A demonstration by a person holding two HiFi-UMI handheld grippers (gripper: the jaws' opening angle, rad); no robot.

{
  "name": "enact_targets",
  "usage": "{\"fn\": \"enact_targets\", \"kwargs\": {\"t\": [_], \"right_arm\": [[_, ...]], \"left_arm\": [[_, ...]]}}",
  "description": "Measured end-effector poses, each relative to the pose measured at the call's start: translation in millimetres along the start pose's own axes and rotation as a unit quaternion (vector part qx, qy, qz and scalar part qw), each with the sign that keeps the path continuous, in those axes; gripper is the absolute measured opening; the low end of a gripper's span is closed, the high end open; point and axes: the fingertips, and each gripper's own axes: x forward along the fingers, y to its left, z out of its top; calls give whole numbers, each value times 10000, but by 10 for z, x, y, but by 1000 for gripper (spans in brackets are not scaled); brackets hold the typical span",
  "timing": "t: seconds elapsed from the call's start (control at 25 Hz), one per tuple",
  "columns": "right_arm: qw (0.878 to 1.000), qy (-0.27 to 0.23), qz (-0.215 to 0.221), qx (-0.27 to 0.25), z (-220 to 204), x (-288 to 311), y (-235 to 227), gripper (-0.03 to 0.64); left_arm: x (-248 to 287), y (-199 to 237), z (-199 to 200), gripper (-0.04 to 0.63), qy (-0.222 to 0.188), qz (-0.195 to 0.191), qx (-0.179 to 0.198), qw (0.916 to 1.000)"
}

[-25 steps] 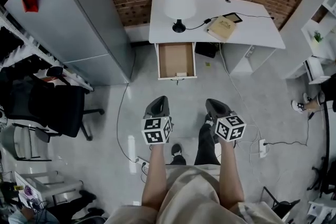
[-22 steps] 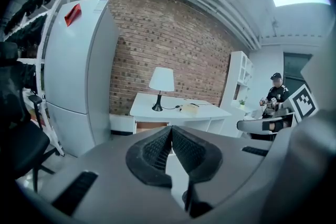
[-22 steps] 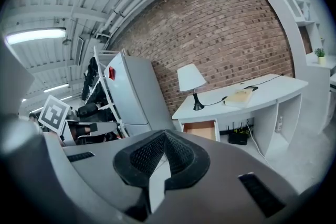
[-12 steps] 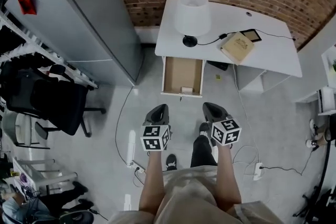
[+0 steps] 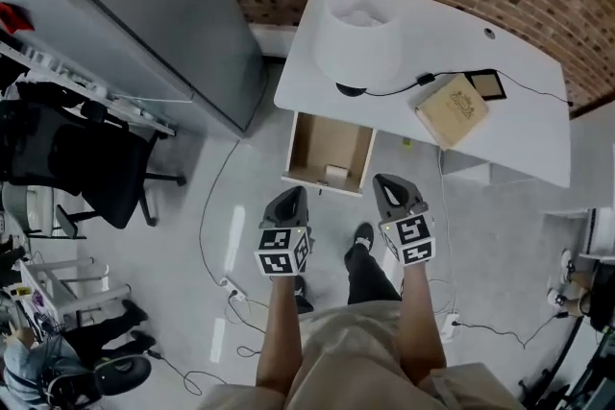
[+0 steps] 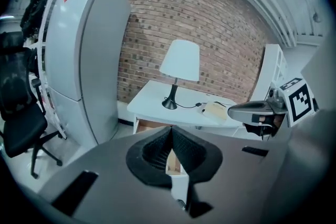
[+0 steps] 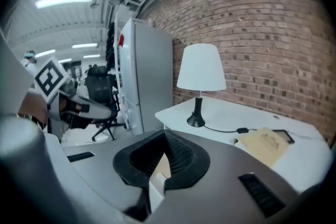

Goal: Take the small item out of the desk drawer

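The white desk (image 5: 500, 125) stands against the brick wall with its wooden drawer (image 5: 317, 141) pulled open toward me. A small pale item (image 5: 335, 174) lies at the drawer's front edge. My left gripper (image 5: 295, 196) hovers over the floor just short of the drawer front, jaws shut and empty. My right gripper (image 5: 384, 183) is level with it, to the right of the drawer, also shut on nothing. In the left gripper view the jaws (image 6: 170, 131) meet with the drawer (image 6: 172, 163) behind them. The right gripper view shows its shut jaws (image 7: 165, 137) below the desk top.
A white lamp (image 5: 356, 38), a tan book (image 5: 452, 110) and a dark tablet (image 5: 483, 84) sit on the desk. A tall grey cabinet (image 5: 144, 5) stands at the left, with a black office chair (image 5: 67, 168) beside it. Cables and power strips (image 5: 231, 285) lie on the floor.
I have stepped closer to the desk: the drawer now lies right ahead of both grippers. Both grippers stayed shut and side by side.
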Motion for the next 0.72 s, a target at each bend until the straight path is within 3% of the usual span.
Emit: {"fn": "enact_targets", "kwargs": {"t": [0.08, 0.16, 0.36, 0.72], "right_arm": [[9990, 211, 220, -323, -46, 149, -91, 26], [9971, 385, 592, -300, -183, 311, -176, 25], [9847, 848, 1337, -732, -386, 691, -159, 26], [9614, 1524, 2152, -787, -1046, 1556, -94, 26]], "left_arm": [[124, 34, 26, 17, 15, 132, -83, 9999], [225, 52, 35, 17, -34, 212, -234, 9995], [440, 56, 33, 17, -197, 231, -600, 9977], [861, 271, -548, 17, 393, 582, -501, 9963]]}}
